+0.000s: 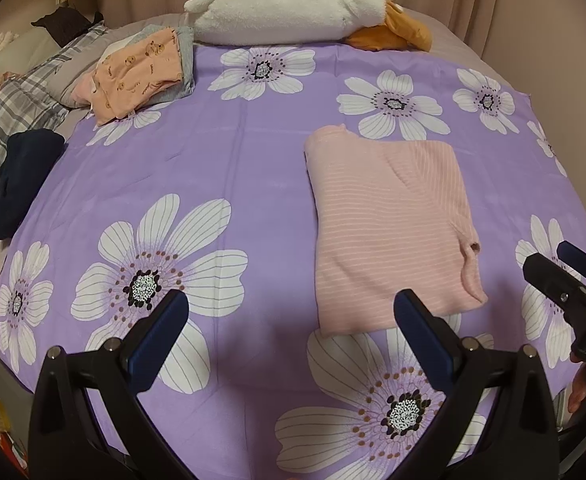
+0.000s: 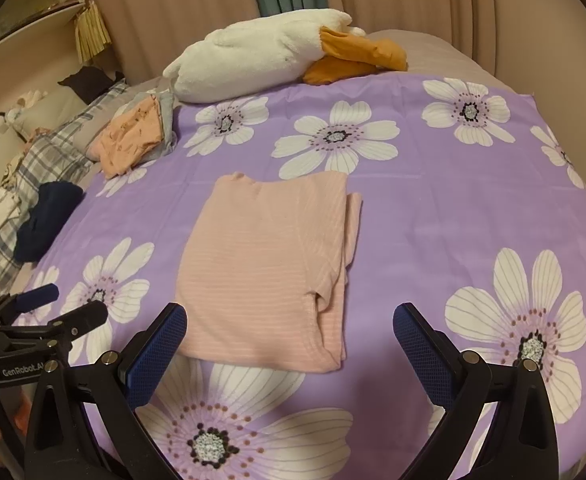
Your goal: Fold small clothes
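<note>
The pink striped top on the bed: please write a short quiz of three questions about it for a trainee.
1. True or false: the pink striped top is spread out flat, with no folds.
2. Which hand-held gripper holds the top? A) left hand-held gripper B) right hand-held gripper C) neither
3. What kind of object lies at the far edge of the purple flowered sheet?

Key
1. False; it is already folded into a rectangle.
2. C; both stand open, off the cloth.
3. The white plush toy with orange parts.
</note>
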Tool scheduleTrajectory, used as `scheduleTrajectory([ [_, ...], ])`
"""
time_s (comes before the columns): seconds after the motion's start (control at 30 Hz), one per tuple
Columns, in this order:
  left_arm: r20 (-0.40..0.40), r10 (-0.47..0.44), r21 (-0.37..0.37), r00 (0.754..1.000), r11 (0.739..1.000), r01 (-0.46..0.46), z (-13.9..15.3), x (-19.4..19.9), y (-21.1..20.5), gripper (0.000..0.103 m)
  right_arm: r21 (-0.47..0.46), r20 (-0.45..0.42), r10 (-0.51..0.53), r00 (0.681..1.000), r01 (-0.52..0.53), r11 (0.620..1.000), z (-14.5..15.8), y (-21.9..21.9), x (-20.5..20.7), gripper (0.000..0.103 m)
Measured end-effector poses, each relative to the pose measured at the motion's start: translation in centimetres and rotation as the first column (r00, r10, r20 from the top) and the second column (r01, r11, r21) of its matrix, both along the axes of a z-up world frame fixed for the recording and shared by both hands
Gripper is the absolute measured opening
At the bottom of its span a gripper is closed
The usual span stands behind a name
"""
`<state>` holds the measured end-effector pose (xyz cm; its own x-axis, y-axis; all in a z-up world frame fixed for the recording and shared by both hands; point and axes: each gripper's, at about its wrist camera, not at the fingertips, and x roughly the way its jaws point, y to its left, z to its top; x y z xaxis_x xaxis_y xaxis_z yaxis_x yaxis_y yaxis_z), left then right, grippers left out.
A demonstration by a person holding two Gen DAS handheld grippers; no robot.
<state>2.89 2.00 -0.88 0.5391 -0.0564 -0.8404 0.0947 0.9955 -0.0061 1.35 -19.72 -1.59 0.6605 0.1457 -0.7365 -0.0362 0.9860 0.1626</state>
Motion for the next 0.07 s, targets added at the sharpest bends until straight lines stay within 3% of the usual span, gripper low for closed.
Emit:
scheduleTrajectory([
  [0.07,0.004,0.003,0.004,1.0,1.0,-0.003,0.06,-0.03,0.01,0.103,-0.001,0.0,0.0,1.0,0.0,1.0,0.01,-0.03,0.0,0.102],
])
